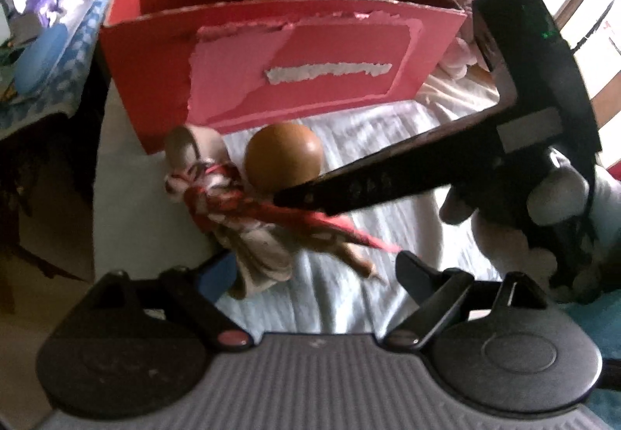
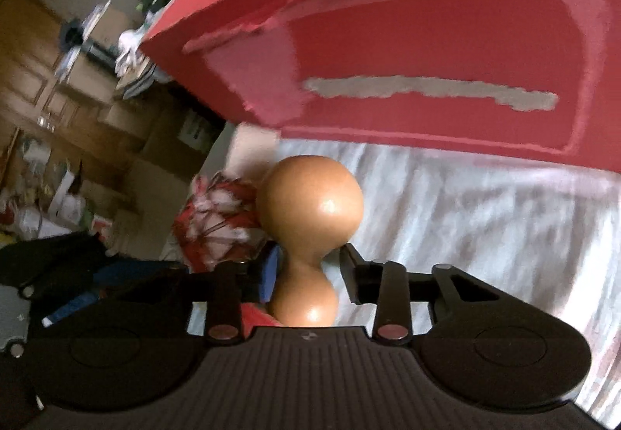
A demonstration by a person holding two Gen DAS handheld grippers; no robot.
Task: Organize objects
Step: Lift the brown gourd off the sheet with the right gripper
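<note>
A red cardboard box (image 1: 295, 53) stands open on the white bedspread; it also fills the top of the right wrist view (image 2: 427, 42). A brown wooden peanut-shaped piece (image 2: 308, 232) lies in front of the box, and its round end shows in the left wrist view (image 1: 285, 154). My right gripper (image 2: 308, 263) straddles its narrow waist with the jaws apart. A figurine with a beige robe and red sash (image 1: 240, 212) lies beside it, its red and white part showing in the right wrist view (image 2: 217, 220). My left gripper (image 1: 314, 271) is open around the figurine's lower part.
The white bedspread (image 1: 388, 143) has its left edge close to the figurine. A side table with a blue patterned cloth (image 1: 58, 53) and clutter stands at the left. A pink soft toy (image 1: 462, 49) lies behind the box at the right. Wooden cabinets (image 2: 46, 73) stand beyond the bed.
</note>
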